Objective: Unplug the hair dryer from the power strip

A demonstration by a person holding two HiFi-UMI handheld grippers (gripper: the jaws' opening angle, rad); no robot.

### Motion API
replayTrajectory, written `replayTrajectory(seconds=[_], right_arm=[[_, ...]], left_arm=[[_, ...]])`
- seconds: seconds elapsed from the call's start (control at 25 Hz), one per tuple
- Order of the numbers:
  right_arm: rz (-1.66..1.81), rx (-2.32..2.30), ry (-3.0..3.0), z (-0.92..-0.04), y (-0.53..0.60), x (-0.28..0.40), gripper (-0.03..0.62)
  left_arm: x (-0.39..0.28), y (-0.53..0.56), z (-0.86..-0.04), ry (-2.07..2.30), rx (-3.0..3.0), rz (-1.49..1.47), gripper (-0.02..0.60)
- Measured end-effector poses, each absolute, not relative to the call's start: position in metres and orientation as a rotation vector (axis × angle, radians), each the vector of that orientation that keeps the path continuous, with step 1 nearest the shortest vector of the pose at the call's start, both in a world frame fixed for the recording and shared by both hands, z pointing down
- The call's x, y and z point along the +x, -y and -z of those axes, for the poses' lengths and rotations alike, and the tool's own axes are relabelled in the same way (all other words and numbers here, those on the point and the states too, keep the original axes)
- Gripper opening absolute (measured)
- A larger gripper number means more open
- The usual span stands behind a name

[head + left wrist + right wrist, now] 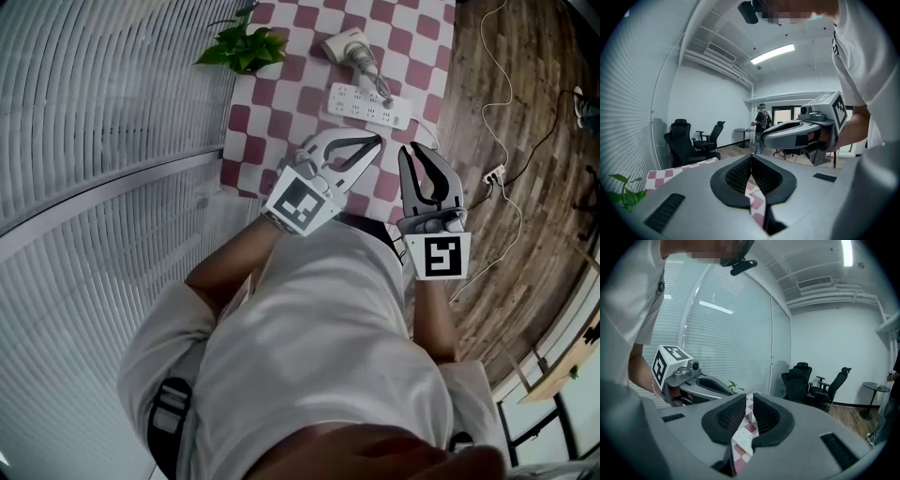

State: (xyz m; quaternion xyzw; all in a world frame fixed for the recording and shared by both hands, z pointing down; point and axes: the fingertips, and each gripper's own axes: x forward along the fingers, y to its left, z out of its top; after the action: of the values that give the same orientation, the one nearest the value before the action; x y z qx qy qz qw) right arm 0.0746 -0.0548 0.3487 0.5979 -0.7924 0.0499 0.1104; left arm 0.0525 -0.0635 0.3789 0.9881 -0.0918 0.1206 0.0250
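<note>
Beyond both closed jaws, untouched: power strip (368, 106), hair dryer (351, 49).

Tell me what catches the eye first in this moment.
Two shut, empty grippers sit side by side over the near edge of the checked table: the left gripper and the right gripper. Just beyond them lies the white power strip, with the hair dryer behind it, apparently plugged in. A plant marks the far left corner.
</note>
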Motion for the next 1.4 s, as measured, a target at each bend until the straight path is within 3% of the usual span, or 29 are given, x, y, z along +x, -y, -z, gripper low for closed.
replayTrajectory(seconds=[0.32, 0.56, 0.96, 1.24, 1.4], right_arm=[[-0.222, 1.732, 2.277, -0.400, 0.075, 0.083, 0.043], [-0.256, 1.672, 2.226, -0.439, 0.085, 0.094, 0.106], [-0.331, 1.605, 2.185, -0.503, 0.096, 0.104, 0.120], [-0.388, 1.584, 2.160, -0.544, 0.109, 0.115, 0.146], [-0.411, 1.564, 2.160, -0.522, 0.116, 0.114, 0.155]], left_arm=[[0.057, 0.089, -0.435, 0.300, 3.041, -0.554, 0.031], [0.059, 0.101, -0.489, 0.298, 3.002, -0.682, 0.031], [0.066, 0.115, -0.571, 0.292, 2.973, -0.883, 0.031], [0.075, 0.125, -0.607, 0.270, 2.961, -0.987, 0.031], [0.073, 0.130, -0.579, 0.263, 2.950, -1.052, 0.031]])
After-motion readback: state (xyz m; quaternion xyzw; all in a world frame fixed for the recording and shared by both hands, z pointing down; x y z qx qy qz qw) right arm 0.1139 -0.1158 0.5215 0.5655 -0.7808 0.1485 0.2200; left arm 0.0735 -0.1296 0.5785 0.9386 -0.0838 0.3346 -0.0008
